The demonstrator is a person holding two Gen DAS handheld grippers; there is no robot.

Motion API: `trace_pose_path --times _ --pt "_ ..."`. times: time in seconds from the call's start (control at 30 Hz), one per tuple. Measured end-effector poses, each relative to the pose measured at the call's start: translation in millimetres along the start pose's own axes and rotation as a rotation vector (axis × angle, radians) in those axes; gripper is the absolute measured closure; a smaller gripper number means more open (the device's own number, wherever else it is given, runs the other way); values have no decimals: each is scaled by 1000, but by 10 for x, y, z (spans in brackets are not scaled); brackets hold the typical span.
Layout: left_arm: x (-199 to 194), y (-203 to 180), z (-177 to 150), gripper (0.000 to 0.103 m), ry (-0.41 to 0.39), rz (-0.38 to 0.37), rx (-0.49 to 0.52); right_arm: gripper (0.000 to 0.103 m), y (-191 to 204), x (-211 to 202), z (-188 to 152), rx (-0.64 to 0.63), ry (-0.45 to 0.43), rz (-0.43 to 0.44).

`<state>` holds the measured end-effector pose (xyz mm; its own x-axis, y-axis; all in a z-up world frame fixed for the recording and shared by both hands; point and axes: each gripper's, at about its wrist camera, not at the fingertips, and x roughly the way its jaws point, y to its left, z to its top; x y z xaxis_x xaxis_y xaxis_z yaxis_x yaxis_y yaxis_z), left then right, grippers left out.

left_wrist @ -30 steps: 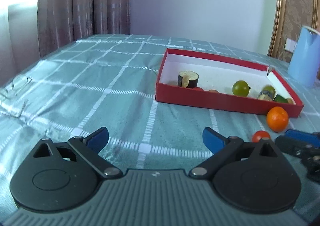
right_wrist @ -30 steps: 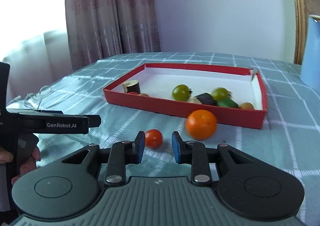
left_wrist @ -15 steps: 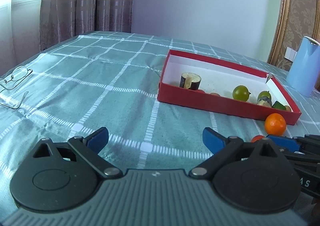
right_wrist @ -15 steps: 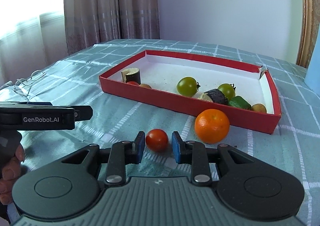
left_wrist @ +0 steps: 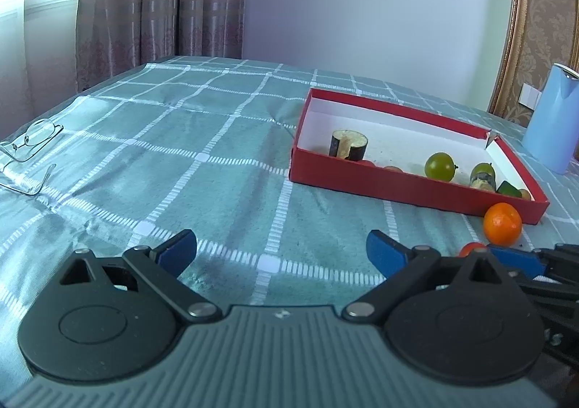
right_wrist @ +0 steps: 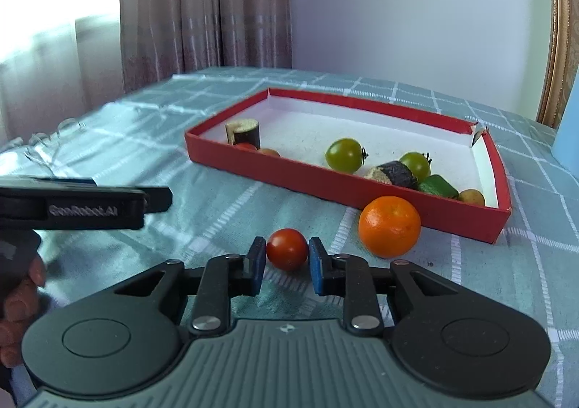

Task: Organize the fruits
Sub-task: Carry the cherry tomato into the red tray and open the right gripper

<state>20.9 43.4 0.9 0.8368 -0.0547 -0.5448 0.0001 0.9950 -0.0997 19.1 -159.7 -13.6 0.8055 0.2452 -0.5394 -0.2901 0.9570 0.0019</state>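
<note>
The surface's cloth (right_wrist: 224, 198) is teal with a white grid. The tray (right_wrist: 325, 183) is red outside, white inside. At 12 o'clock of the blue-padded right gripper (right_wrist: 286, 261) sits a red tomato (right_wrist: 287, 249); at 1 o'clock, an orange (right_wrist: 389, 226). In the tray: two green tomatoes (right_wrist: 343, 155), dark-skinned pale-cored eggplant pieces (right_wrist: 243, 133). The curtain (right_wrist: 202, 10) is patterned brownish-pink.

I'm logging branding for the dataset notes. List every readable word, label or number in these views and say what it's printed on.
"GenRobot.AI": white lettering, slightly blurred, on the side of the left gripper body, seen in the right wrist view.

Pale characters at the right edge of the left wrist view, on the right gripper body: cut off, unreadable.

The red box, blue jug and fruit show no text.
</note>
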Motion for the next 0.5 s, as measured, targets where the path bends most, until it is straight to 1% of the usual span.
trace_pose_path --times 0.13,0.27,0.37,0.5 --pt "-3 -3 -3 3 -2 0 5 78 -146 -199 118 39 -61 0" --pt "-9 -15 -2 3 -4 -2 10 78 -501 -321 356 107 -115 -50" --pt "-8 -13 0 4 -5 -5 10 78 -781 -259 491 149 -110 -102" --pt "-11 -7 -2 4 -6 -9 7 78 -1067 -68 541 188 -74 -159"
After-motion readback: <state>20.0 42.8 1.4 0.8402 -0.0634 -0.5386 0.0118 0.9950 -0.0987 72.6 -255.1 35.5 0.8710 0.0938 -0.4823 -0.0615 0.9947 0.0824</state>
